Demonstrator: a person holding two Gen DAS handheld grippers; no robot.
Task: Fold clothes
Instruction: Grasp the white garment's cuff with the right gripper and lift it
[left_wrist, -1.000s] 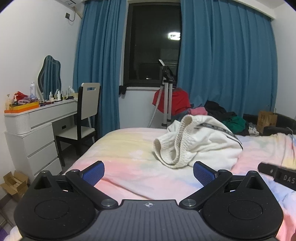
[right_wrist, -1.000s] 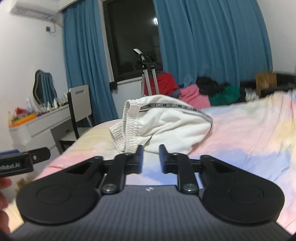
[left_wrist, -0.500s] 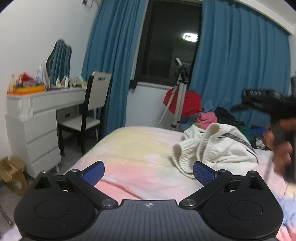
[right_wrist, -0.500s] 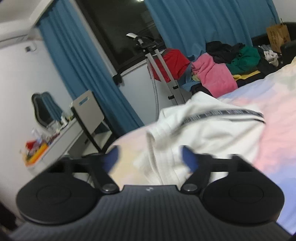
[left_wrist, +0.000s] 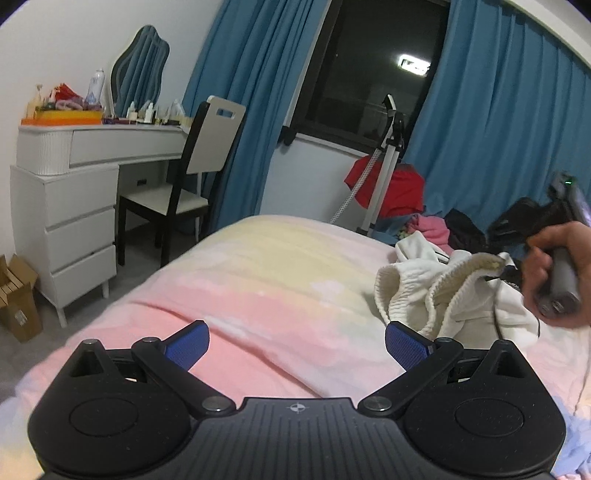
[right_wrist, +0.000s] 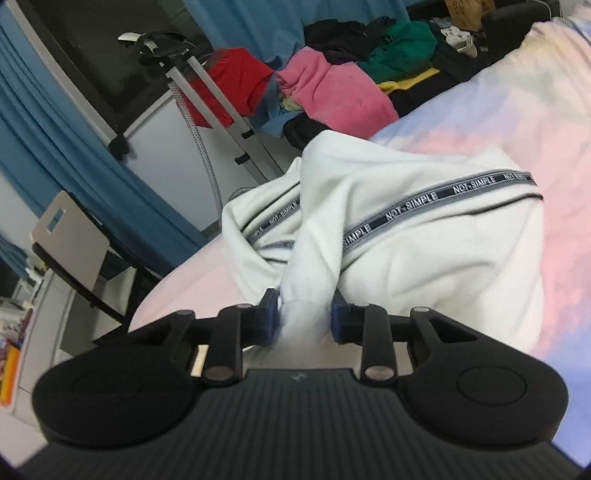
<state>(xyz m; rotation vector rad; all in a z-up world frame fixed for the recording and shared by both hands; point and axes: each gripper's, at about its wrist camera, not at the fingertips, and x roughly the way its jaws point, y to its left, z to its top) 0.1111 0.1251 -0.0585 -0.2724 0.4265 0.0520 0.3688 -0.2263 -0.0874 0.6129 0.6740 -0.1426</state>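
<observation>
A crumpled white garment (left_wrist: 439, 295) with a ribbed hem and a dark lettered stripe lies on the pastel bedspread (left_wrist: 258, 280). In the right wrist view the white garment (right_wrist: 424, 240) fills the middle. My right gripper (right_wrist: 303, 320) is shut on a bunched fold of it, and lifts the fold a little. The right gripper and the hand on it show at the right edge of the left wrist view (left_wrist: 554, 273). My left gripper (left_wrist: 297, 345) is open and empty, low over the bed, left of the garment.
A white dresser (left_wrist: 74, 206) and a chair (left_wrist: 192, 177) stand left of the bed. A tripod (left_wrist: 384, 173), a red cloth and a pile of clothes (right_wrist: 332, 85) sit past the bed's far edge. Blue curtains hang behind.
My right gripper opened, moved up to the garment and closed on a fold of it. My left gripper swung left and stayed open.
</observation>
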